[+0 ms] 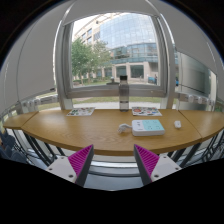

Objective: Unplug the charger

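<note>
My gripper (pixel 113 163) is open and empty, its magenta pads (pixel 79 159) spread apart just short of the near edge of a long wooden table (pixel 60 132). A small white object (pixel 124 128), possibly the charger, lies on the table ahead of the fingers, beside a light blue book (pixel 148 127). I cannot make out a cable or a socket. Another small white item (pixel 178 124) lies further right.
A tall grey bottle (pixel 124 94) stands at the table's far edge before a large window (pixel 115 50). Papers lie to its left (pixel 80 111) and right (pixel 145 111). Chair frames (pixel 30 148) stand below the table on the left.
</note>
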The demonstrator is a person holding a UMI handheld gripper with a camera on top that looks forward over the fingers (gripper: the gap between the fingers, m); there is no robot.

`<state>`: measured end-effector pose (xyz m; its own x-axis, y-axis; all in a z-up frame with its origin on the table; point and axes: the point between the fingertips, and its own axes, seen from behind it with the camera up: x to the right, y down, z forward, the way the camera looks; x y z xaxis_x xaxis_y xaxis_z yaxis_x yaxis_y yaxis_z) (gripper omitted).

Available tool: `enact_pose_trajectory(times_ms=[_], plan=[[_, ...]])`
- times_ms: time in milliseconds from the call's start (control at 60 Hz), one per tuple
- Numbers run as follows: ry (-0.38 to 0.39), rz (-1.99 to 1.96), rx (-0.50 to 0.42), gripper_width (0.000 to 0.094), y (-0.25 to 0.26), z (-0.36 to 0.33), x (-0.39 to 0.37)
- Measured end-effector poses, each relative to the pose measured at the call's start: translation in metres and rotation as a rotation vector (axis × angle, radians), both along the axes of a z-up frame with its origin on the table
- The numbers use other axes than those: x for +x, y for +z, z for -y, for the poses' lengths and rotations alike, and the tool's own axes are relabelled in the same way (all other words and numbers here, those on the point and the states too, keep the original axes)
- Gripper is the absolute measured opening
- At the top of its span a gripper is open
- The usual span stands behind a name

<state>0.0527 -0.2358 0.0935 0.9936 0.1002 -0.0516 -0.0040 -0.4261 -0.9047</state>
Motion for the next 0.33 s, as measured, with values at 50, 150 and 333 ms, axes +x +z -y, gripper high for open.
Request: enact_pose_trajectory(times_ms=[50,150,333], plan=[[0.002,0.005,0.003,0.0797,0.0021,0.0009,-0.0019],[-0.002,0.015,0.016,0.0797,0.0052,0.0010,-0.0023],[-0.001,0.017,0.017,0.0797,0.0069,0.0012,-0.0037]])
